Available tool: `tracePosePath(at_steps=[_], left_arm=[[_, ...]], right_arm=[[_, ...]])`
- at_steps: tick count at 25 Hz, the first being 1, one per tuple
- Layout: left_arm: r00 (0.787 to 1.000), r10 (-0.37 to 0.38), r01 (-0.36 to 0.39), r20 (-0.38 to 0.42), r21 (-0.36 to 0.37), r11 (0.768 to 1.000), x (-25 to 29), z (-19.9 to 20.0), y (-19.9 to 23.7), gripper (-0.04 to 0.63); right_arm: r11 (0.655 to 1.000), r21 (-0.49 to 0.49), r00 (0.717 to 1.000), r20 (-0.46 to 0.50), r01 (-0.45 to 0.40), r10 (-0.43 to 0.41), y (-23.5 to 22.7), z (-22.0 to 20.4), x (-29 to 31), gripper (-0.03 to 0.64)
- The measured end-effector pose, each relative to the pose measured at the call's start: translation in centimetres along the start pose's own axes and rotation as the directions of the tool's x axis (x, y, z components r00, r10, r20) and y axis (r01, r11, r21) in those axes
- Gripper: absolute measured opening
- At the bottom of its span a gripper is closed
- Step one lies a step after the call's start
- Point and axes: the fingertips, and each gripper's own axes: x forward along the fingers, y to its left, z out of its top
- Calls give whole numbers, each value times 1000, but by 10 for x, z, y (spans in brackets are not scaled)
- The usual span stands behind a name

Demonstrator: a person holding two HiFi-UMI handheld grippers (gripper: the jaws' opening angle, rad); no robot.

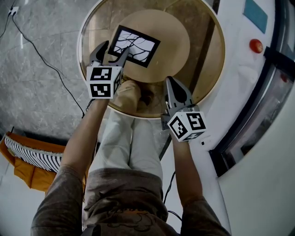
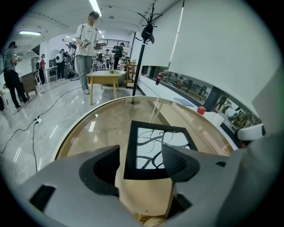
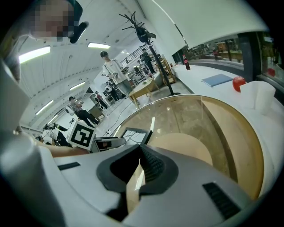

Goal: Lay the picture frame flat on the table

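The black picture frame with a branch print lies flat on the round glass table, over its tan inner disc. My left gripper hovers at the frame's near left corner with its jaws wide open. In the left gripper view the frame shows between the two fingers with gaps on both sides, and neither pad presses it. My right gripper is shut and empty at the table's near edge, apart from the frame. In the right gripper view the frame lies far left, beyond the closed jaws.
A white counter to the right holds a red ball and a blue sheet. A cable runs over the floor at left, near an orange object. Behind the table are a coat stand, a wooden table and people.
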Motion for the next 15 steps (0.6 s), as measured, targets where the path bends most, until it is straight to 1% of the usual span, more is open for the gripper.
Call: tracePosePath(at_steps=[4, 9, 12, 15], left_arm=[[1000, 0, 0, 10, -6, 1000, -4, 2, 3, 314], [999, -15, 15, 33, -4, 1000, -21, 18, -4, 306], [999, -24, 24, 33, 5, 1000, -39, 27, -13, 246], [999, -47, 47, 26, 5, 999, -61, 35, -25, 163]], right_arm=[[1000, -1, 1000, 4, 1, -1, 2, 0, -1, 20], [1000, -5, 1000, 13, 2, -2, 10, 7, -10, 20], [1000, -11, 1000, 16, -2, 2, 19, 16, -21, 20], [1000, -9, 1000, 24, -10, 10, 32, 28, -33, 20]])
